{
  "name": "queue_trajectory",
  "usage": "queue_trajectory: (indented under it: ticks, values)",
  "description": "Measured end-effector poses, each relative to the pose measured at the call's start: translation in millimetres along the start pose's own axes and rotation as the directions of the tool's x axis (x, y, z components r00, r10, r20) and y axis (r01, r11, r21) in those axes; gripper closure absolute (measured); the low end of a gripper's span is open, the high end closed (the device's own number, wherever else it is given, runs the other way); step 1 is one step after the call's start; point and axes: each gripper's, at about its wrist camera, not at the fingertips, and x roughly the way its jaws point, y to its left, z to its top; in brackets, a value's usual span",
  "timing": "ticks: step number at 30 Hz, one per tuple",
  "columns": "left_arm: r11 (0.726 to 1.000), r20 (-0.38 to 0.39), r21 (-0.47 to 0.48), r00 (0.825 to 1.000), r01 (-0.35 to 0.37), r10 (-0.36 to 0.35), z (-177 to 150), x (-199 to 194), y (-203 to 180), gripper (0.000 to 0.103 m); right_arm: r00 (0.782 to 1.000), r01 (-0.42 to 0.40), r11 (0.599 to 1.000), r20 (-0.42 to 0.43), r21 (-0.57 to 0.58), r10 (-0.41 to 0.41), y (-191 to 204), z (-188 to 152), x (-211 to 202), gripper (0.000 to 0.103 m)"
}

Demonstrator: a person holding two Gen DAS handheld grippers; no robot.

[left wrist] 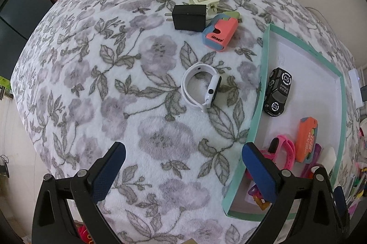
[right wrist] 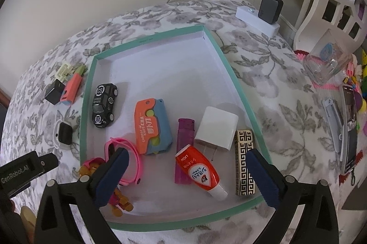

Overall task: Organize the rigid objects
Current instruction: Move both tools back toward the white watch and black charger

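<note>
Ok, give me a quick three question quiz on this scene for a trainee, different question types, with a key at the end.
1. True or false: the black toy car lies inside the teal-rimmed box.
2. Multiple choice: the white smartwatch rests on A) the floral blanket, B) the box, C) a shelf.
3. Fill in: both the left claw and the right claw are ____, holding nothing.

Key: 1 true; 2 A; 3 open.
</note>
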Motion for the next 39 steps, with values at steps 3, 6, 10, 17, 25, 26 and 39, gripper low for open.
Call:
queue_trajectory:
  ticks: [3, 6, 10, 17, 25, 26, 39]
  values:
    - [1.000, -0.001, 0.006, 1.000, -0.001, 0.001, 0.4, 0.2, 0.8, 0.002, 1.000, -0.003, 1.000, 0.008, -0.008, 0.003, 2.5, 1.0, -1.7, 0.000]
    - [1.000, -0.001, 0.017, 1.000, -0.003, 0.003, 2.4, -0.1, 2.4, 0.002, 1.000, -0.010, 1.000, 0.015, -0.013, 0.010, 6.1, 1.7, -3.7, 0.000]
    - [1.000, 0.010, 0.019, 1.000, 0.007, -0.007, 7.3, -4.8, 9.4, 0.002, 0.999, -0.034, 0.999, 0.039, -0.022, 0.034, 15.3, 4.6, -7.6, 0.000]
    - [0.996, 0.046, -0.089, 0.999, 0.001, 0.003, 31.2, -10.4, 52.6, 0.002, 0.990, -0.111, 0.988, 0.072, -0.109, 0.119, 54.8, 9.7, -14.9, 0.000]
    - [0.986, 0.070, -0.159, 0.997, 0.056, -0.045, 49.9, 1.6, 88.9, 0.002, 0.978, -0.165, 0.969, 0.097, -0.183, 0.185, 98.0, 20.1, -15.3, 0.000]
    - [0.985, 0.069, -0.163, 0.996, 0.059, -0.048, 51.4, 4.7, 91.0, 0.002, 0.976, -0.173, 0.966, 0.096, -0.191, 0.193, 103.2, 21.3, -13.8, 0.000]
    - [0.993, 0.027, -0.072, 0.995, 0.095, -0.093, 65.8, 48.1, 75.9, 0.002, 0.982, -0.155, 0.963, 0.071, -0.222, 0.175, 125.9, 31.3, 8.4, 0.002]
